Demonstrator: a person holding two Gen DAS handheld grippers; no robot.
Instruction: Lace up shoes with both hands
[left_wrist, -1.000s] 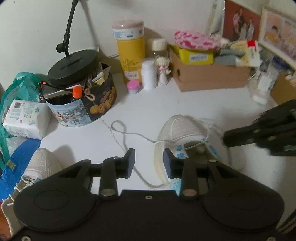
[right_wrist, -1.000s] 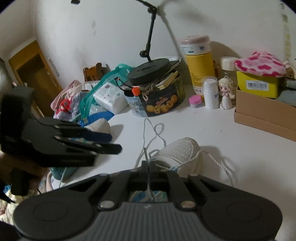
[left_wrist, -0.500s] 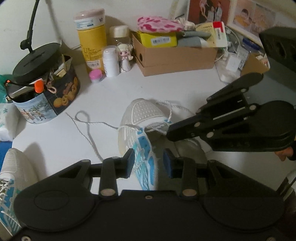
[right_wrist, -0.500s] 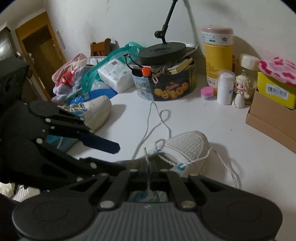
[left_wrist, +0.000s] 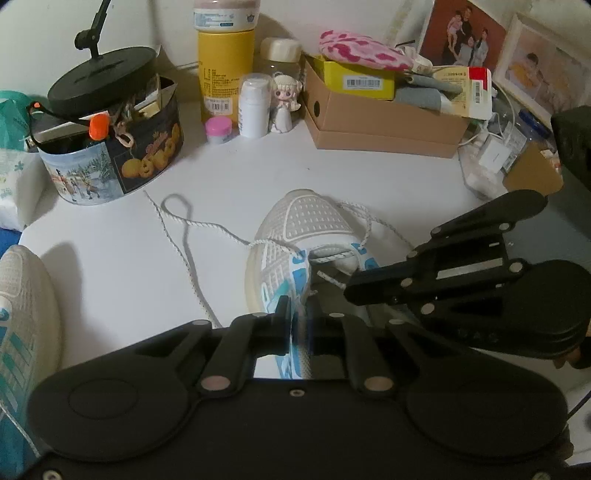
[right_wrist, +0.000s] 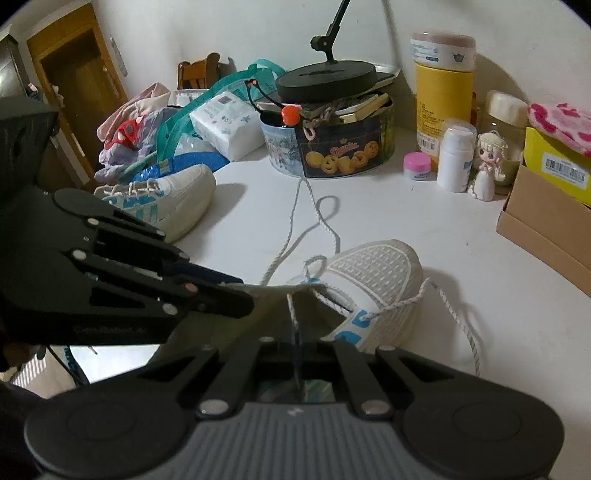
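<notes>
A white shoe with blue trim (left_wrist: 306, 225) lies on the white table, toe pointing away. Its white lace (left_wrist: 184, 236) loops loosely over the table to the left. My left gripper (left_wrist: 299, 317) is closing its jaws on the shoe's left eyelet edge, which sits pinched between them. In the right wrist view the left gripper (right_wrist: 240, 301) holds that edge (right_wrist: 280, 295) up. My right gripper (right_wrist: 296, 345) is shut on a strand of the lace (right_wrist: 291, 314) rising from the shoe (right_wrist: 373, 273). From the left wrist view the right gripper (left_wrist: 349, 291) hovers over the shoe's opening.
A second, laced shoe (right_wrist: 177, 199) lies at the table's left edge. A cookie tin (left_wrist: 110, 166) with a black stand base, a yellow canister (left_wrist: 225, 66), a white bottle (left_wrist: 253, 107), a doll and a cardboard box (left_wrist: 380, 125) line the back. Bags (right_wrist: 147, 125) pile up left.
The left jaws went from clearly apart to pinched together on the shoe's eyelet edge. The right gripper came a little lower and closer over the shoe, still shut on the lace.
</notes>
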